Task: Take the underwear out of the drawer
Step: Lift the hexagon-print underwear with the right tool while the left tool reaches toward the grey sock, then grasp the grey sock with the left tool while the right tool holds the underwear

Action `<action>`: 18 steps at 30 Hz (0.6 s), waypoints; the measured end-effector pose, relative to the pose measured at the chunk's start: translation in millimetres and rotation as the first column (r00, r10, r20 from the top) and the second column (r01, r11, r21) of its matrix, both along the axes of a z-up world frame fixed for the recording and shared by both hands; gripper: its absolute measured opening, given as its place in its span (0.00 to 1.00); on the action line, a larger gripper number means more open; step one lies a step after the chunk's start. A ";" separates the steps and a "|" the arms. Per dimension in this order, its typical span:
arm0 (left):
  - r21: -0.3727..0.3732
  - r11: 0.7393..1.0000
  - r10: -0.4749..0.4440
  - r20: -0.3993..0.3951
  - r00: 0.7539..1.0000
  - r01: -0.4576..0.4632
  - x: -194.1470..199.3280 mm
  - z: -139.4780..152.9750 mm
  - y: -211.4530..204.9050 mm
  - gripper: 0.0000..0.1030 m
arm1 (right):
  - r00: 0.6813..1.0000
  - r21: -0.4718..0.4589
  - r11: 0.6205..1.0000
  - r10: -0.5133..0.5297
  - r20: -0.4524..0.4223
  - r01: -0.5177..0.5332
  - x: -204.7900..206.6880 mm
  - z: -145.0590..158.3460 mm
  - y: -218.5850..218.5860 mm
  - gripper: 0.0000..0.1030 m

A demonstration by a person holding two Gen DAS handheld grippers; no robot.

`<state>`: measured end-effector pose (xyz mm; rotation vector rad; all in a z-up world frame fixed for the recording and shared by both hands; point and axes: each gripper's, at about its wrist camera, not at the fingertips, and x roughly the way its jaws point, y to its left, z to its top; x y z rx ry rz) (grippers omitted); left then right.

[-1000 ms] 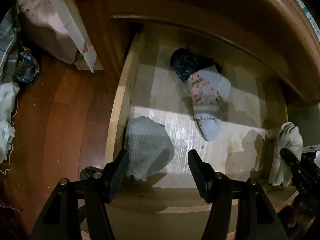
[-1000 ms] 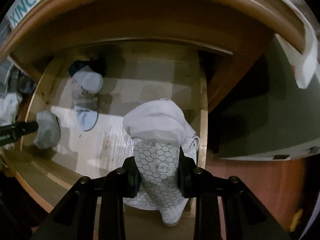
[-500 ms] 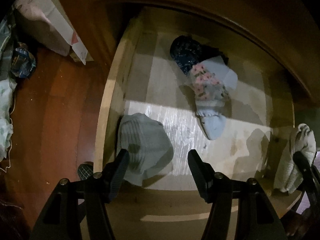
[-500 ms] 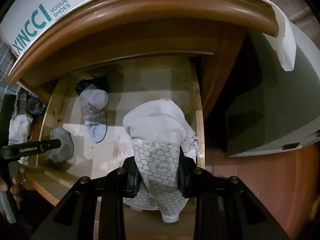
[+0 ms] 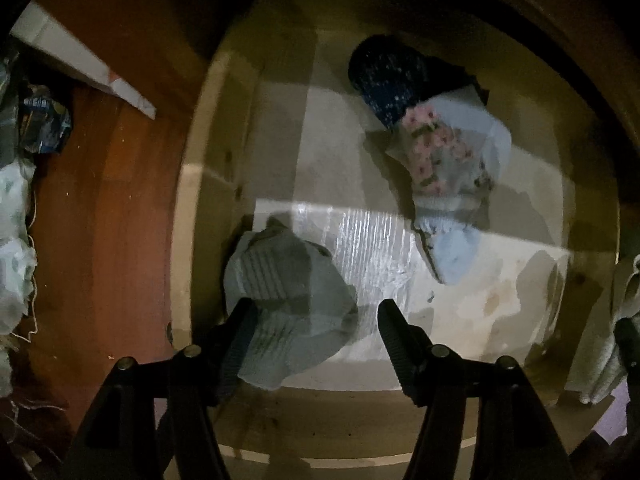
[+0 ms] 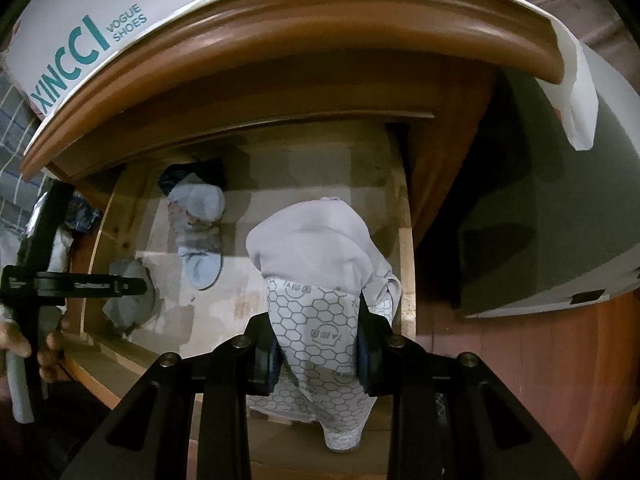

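The open wooden drawer [image 5: 216, 184] holds a folded grey striped underwear [image 5: 288, 292] at its front left. My left gripper [image 5: 315, 306] points straight down over it with its jaws opening. The grey piece lies between the fingers, against the left finger [image 5: 240, 320], and the pads do not press on it. Farther back lie a pale blue floral piece [image 5: 448, 176] and a dark navy one [image 5: 388, 76]. My right gripper [image 6: 318, 340] is shut on a pale lilac underwear with a hexagon print [image 6: 316, 248], held over the drawer's right wall [image 6: 406, 280].
A white shoe box [image 6: 80, 36] sits on the cabinet top [image 6: 320, 32] that overhangs the drawer. Red-brown wood floor [image 5: 100, 220] lies to the left, with a heap of clothes [image 5: 16, 240] at its edge. A grey-green box [image 6: 540, 220] stands to the right of the cabinet.
My left gripper has sunk closer to the grey underwear, which now reaches between its fingers. My right gripper has tilted up a little, still holding the lilac underwear.
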<state>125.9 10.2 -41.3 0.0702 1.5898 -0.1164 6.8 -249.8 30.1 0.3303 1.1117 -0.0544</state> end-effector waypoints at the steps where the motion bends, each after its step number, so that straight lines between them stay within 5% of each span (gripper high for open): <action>1: 0.007 1.000 -0.002 -0.003 1.000 0.002 1.5 -0.3 -1.6 0.63 | 1.000 -0.001 1.000 0.001 0.000 -0.001 -0.1 0.2 0.1 0.26; 18: 0.077 0.997 -0.012 -0.088 0.996 0.019 17.3 -18.6 -12.9 0.61 | 1.000 0.024 1.000 0.011 -0.009 -0.011 2.0 0.3 -2.0 0.26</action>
